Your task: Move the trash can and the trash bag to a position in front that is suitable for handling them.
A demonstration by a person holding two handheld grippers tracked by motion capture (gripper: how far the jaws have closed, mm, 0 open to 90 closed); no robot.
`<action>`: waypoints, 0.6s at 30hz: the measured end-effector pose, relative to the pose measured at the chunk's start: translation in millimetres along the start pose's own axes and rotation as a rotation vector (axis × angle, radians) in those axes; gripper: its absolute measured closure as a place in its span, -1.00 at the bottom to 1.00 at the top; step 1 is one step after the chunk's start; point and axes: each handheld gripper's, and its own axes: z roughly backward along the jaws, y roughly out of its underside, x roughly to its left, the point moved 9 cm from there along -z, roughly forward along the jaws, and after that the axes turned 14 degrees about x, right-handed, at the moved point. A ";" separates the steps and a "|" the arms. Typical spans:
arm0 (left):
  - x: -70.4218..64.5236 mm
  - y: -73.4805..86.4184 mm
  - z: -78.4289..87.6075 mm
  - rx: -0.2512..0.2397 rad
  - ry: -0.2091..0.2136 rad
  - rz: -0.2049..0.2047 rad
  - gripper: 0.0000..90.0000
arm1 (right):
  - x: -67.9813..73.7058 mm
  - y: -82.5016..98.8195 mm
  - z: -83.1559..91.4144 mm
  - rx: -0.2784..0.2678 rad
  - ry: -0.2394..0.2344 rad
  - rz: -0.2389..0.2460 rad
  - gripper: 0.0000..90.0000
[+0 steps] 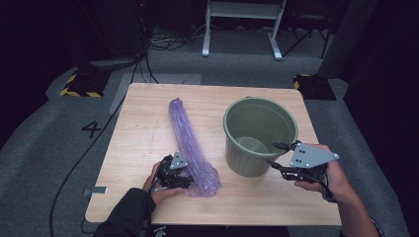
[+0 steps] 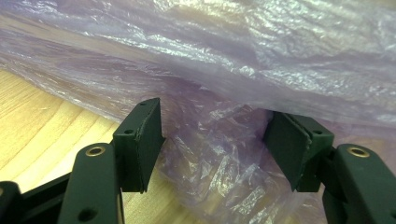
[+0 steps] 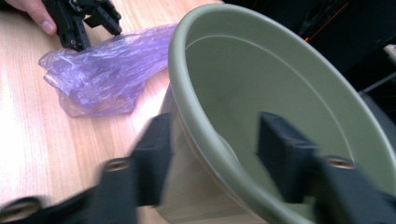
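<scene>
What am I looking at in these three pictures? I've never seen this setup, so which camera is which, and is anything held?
A person holds a two-jaw gripper in each hand at a wooden table. The high view looks down from above; the other two cameras ride on the grippers. On the table lie a long purple plastic bag and a green bucket. The left gripper has its jaws either side of the bag's crumpled end; the pads do not look pressed together. The right gripper straddles the bucket's rim, one jaw outside, one inside, jaws apart. Nothing looks firmly gripped.
</scene>
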 end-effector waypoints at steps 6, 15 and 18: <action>-1.7 0.5 -0.6 0.013 0.005 -0.013 -0.37 | -4.8 12.7 25.7 -0.126 0.101 -0.096 -0.44; -7.0 -0.3 -4.0 0.035 -0.013 0.010 -0.67 | -8.7 76.9 47.9 -0.123 0.110 -0.265 -0.45; -8.5 -0.9 -4.5 0.035 -0.012 0.011 -0.68 | -6.2 89.3 41.4 -0.109 0.090 -0.293 -0.45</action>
